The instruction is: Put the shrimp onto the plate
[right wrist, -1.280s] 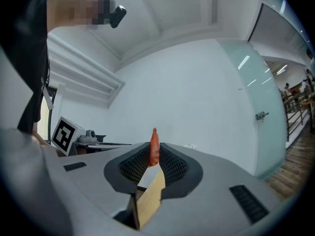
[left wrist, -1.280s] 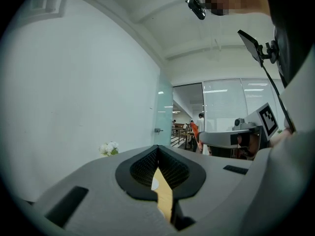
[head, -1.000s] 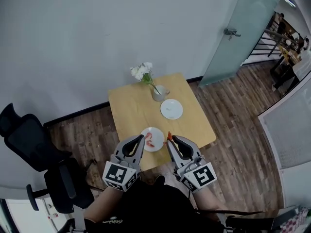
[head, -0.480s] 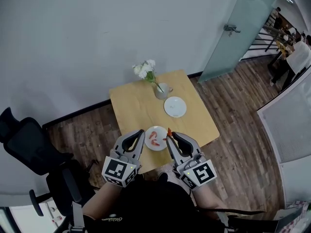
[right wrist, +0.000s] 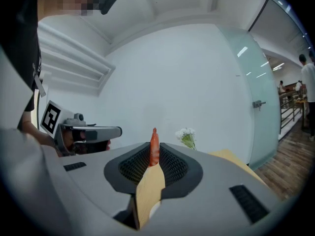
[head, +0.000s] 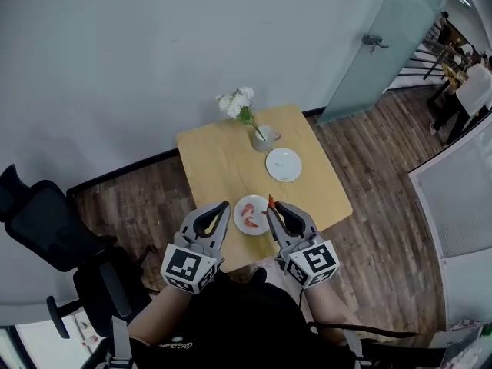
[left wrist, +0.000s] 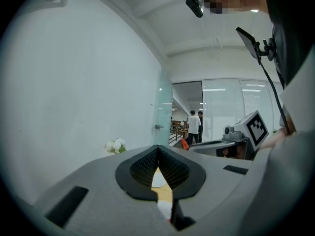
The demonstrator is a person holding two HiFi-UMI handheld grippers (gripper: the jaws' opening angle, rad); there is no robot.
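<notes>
A white plate (head: 258, 224) near the table's front edge holds red shrimp (head: 247, 213). My right gripper (head: 270, 208) hovers just right of it, shut on an orange shrimp (head: 270, 201) that sticks up past the fingertips. In the right gripper view that shrimp (right wrist: 154, 150) stands pinched between the black pads of the right gripper (right wrist: 154, 151). My left gripper (head: 224, 207) hangs just left of the plate, shut with nothing in it. Seen from the left gripper view, the left gripper (left wrist: 157, 148) has its tips meeting.
The small wooden table (head: 215, 167) also bears a second white plate (head: 284, 164) and a glass vase with white flowers (head: 256, 133) at the back. A black office chair (head: 54, 237) stands at left. A glass door (head: 377, 44) and people are at the far right.
The right gripper has sunk a little and edged closer to the near plate, still holding the shrimp. The left gripper has shifted slightly beside the plate.
</notes>
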